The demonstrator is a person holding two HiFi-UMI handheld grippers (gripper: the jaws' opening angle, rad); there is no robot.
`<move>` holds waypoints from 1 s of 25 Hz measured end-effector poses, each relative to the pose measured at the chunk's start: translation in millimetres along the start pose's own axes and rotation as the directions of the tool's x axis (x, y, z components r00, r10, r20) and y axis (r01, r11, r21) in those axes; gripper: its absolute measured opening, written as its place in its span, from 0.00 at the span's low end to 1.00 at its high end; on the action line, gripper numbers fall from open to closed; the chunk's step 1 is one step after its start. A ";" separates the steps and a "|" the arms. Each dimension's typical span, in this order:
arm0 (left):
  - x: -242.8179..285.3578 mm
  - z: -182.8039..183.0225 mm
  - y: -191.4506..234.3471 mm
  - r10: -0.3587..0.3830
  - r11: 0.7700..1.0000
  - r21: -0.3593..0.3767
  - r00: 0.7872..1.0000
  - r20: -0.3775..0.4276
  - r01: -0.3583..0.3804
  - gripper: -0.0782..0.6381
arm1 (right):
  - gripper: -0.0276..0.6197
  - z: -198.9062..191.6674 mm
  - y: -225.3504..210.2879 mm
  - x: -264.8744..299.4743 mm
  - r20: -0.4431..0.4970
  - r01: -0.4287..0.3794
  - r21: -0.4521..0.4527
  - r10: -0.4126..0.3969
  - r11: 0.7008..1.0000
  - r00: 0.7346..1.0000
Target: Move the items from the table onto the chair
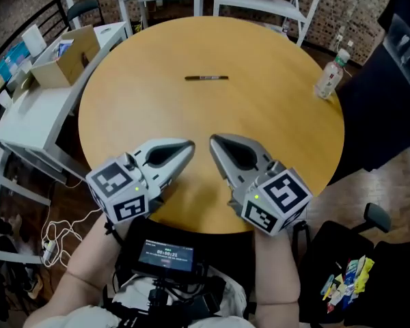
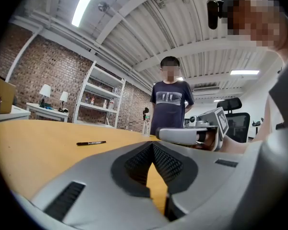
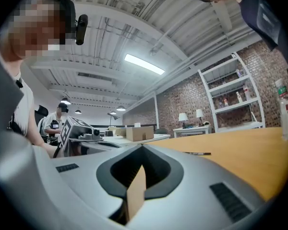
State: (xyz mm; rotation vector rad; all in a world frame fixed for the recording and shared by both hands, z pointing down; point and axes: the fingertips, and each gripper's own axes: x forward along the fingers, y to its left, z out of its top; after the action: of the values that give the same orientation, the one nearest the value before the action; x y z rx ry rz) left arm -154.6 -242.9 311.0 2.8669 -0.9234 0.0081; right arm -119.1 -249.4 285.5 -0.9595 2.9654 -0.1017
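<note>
Near the front edge of the round wooden table (image 1: 273, 115), the left gripper (image 1: 190, 144) and the right gripper (image 1: 214, 140) sit side by side, tips angled toward each other and close together but not touching. Each gripper's own view shows its jaws brought together at the tips with nothing between them: the left gripper (image 2: 152, 144) and the right gripper (image 3: 142, 147) are both closed and empty. A black marker (image 1: 206, 78) lies flat on the tabletop well beyond both grippers, about in line with the gap between them. A clear bottle (image 1: 329, 76) stands upright at the table's far right rim, well apart from the right gripper. Below the table's right side stands a black chair (image 1: 314, 265) with some colourful packets (image 1: 345, 282) on its seat.
</note>
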 end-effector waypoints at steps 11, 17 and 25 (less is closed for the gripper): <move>14.3 0.1 -5.6 0.001 1.000 0.003 1.000 -0.005 -0.001 0.14 | 0.04 -4.6 -13.1 -12.5 -0.009 -0.001 0.023 0.001 1.000 1.000; 15.2 -3.3 -7.4 0.003 1.000 -0.003 1.000 -0.005 -0.003 0.14 | 0.04 -6.6 -11.3 -15.7 -0.011 -0.001 0.024 0.002 1.000 1.000; 15.9 -4.3 -1.6 0.007 1.000 -0.005 1.000 0.001 -0.007 0.14 | 0.04 -7.8 -12.8 -11.6 -0.018 -0.007 0.019 0.008 1.000 1.000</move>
State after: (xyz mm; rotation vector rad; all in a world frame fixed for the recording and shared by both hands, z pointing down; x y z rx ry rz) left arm -140.5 -250.3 315.7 2.8598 -0.9327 0.0050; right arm -102.5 -252.6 294.2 -0.9503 2.9788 -0.1398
